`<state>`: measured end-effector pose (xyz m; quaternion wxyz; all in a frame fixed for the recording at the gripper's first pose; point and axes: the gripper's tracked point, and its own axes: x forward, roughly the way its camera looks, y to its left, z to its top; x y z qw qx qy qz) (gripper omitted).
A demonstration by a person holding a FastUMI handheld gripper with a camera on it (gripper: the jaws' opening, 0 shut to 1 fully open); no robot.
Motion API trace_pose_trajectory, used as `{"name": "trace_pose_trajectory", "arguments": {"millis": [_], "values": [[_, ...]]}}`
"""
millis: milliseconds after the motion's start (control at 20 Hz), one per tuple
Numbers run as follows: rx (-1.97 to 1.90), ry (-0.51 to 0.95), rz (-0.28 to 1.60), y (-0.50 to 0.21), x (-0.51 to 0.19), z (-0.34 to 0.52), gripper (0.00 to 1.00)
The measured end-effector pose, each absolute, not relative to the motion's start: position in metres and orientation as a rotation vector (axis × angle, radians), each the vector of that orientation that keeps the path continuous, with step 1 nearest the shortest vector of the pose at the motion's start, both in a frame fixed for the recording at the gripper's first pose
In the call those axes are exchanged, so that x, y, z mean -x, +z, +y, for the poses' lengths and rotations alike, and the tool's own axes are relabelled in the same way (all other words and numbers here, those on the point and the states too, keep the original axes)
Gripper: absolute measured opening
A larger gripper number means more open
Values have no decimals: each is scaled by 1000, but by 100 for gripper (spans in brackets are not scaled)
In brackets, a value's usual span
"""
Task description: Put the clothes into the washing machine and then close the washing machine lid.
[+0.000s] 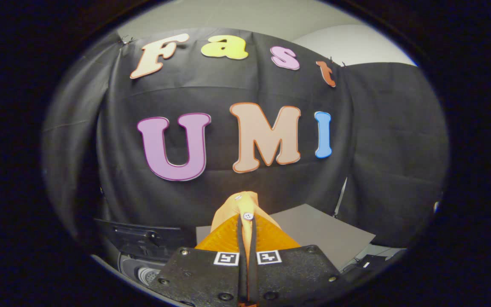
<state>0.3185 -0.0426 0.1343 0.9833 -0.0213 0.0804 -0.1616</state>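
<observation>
My gripper point(247, 228) is shut on an orange garment point(240, 205) with a small white button. A thin fold of the cloth is pinched between both fingers and sticks up just past the tips. The garment is held up in the air, in front of the black booth wall. Below and to the left of the fingers I see part of the washing machine point(143, 266), with its dark lid point(141, 241) standing open and a grey rim under it.
A grey flat board point(326, 234) lies beyond the fingers to the right. A thin pole point(341, 194) stands by the wall at the board's far right corner. Dark items sit low at the right point(367, 261).
</observation>
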Motion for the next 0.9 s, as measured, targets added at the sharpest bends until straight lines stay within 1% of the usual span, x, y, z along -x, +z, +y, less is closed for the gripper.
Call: {"name": "trace_pose_trajectory", "arguments": {"millis": [250, 500, 750, 900], "values": [[65, -241, 96, 160, -314, 44, 1], [29, -157, 61, 166, -314, 129, 1], [21, -101, 67, 150, -318, 187, 1], [29, -105, 88, 127, -318, 204, 1]]}}
